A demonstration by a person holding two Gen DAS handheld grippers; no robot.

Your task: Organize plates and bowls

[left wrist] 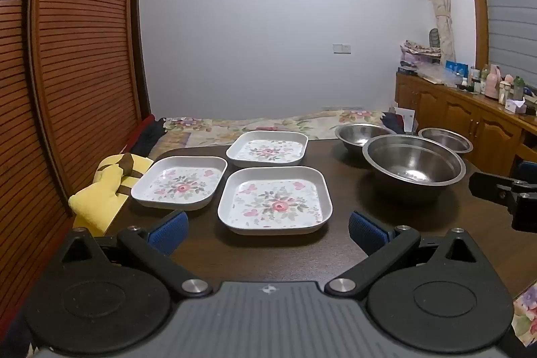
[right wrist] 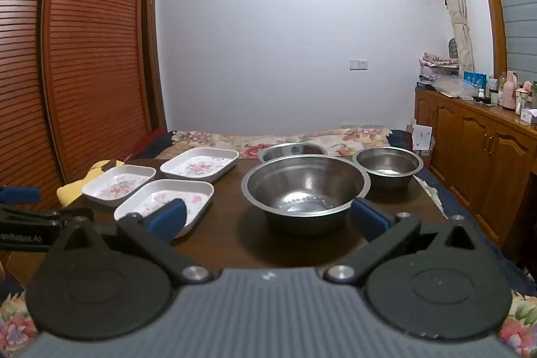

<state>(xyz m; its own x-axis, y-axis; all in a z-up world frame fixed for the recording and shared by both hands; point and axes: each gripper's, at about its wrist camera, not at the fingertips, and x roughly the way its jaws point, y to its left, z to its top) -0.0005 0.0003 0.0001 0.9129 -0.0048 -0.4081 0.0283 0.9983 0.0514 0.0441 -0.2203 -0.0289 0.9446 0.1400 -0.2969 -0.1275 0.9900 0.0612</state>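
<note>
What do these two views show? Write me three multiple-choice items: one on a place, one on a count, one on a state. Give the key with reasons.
1. Where does the largest steel bowl stand among the bowls?
A. nearest the grippers
B. farthest back
C. on a plate

2. How many floral plates are on the table?
A. two
B. three
C. five

3. What state is the left gripper in?
A. shut on a plate
B. shut on a bowl
C. open, holding nothing

Key:
1 A, the two smaller bowls sit behind it.
2 B, the near plate, left plate and far plate lie side by side, unstacked.
3 C, its blue pads are spread wide with bare table between them; the right gripper is likewise open.
</note>
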